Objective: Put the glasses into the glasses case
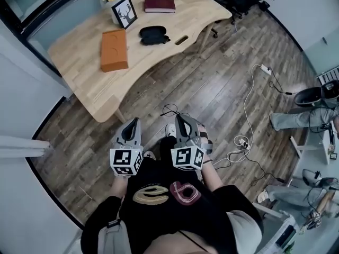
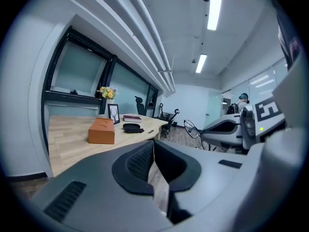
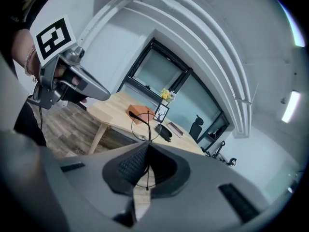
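Black thin-wire round glasses (image 3: 148, 127), likely light, springy and easily bent, sit pinched by their frame in the clamped right gripper (image 3: 147, 148), short of the pale wooden table (image 1: 79, 73); the left gripper (image 2: 153, 144) is closed, empty.

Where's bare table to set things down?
Widest free patch: the table's near end, in front of the orange box. Also right of the book. Crowded between picture frame, book and glasses case.
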A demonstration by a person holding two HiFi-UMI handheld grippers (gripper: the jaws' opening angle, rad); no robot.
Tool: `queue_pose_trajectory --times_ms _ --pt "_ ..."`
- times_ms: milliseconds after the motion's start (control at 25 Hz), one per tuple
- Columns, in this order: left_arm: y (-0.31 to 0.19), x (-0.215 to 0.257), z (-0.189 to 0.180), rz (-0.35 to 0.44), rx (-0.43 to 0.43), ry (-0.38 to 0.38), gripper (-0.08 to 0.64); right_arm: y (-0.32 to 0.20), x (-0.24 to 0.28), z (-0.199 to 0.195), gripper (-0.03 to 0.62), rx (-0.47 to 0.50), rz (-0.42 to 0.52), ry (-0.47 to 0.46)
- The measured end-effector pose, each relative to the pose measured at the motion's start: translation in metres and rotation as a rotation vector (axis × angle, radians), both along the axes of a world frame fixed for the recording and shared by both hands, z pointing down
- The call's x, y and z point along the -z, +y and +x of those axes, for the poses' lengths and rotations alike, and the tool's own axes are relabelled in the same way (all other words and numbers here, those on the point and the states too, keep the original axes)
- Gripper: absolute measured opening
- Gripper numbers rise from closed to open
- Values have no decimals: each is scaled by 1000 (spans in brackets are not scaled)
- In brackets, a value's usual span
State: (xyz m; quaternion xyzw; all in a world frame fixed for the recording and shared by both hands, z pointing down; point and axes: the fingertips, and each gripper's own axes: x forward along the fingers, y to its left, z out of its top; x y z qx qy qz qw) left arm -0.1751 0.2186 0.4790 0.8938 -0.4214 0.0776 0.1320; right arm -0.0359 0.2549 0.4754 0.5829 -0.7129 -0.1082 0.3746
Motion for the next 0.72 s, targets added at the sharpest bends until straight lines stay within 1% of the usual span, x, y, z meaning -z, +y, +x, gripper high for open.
queue_pose_trajectory --times_ms 320,720 --pt "-38 0 19 -8 62 -18 20 -49 -4 24 12 59 -3 -16" --pt "-96 2 73 -19 112 -31 20 -117 -6 74 12 128 -22 -25"
